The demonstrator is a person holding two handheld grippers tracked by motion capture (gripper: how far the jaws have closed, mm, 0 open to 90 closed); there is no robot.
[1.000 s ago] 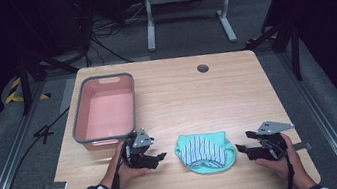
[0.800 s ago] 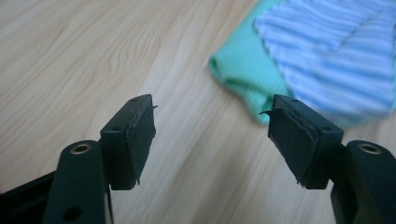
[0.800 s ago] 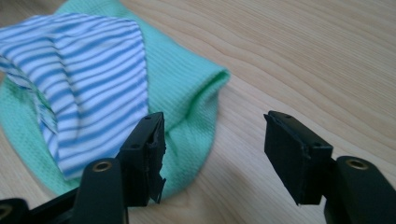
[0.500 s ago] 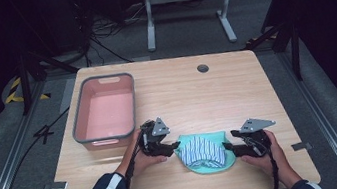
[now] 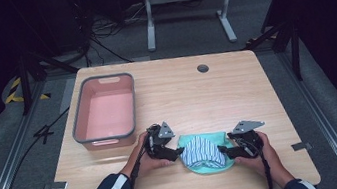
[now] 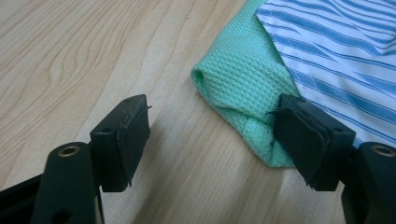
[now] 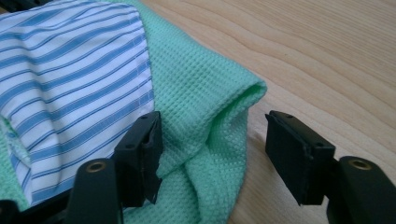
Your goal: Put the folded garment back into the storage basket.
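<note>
The folded bundle sits at the near edge of the desk (image 5: 267,90), between the two hands: a green waffle-weave cloth (image 5: 205,167) with a blue-and-white striped cloth (image 5: 201,150) lying on top of it. Both look light, soft and limp, so they will likely sag and slide apart if lifted from one point only. The waffle texture should give the pads good bite; the striped fabric looks smoother and may slip off. The best places to take hold seem to be the rolled green folds at each end, where several layers bunch together.

The left hand-held gripper (image 5: 164,145) has just been opening its jaws. In the left gripper view they stand wide apart, one jaw over bare wood, the other resting against the folded green corner (image 6: 243,88), with nothing pinched between them.

The right hand-held gripper (image 5: 238,149) also stands spread. In the right gripper view one jaw lies on the cloth near the striped hem (image 7: 74,70), the other over the desk beyond the green fold (image 7: 219,116), so that fold lies between the jaws but is not yet squeezed.

The pink bin (image 5: 106,111) stands well apart, at the far left.
</note>
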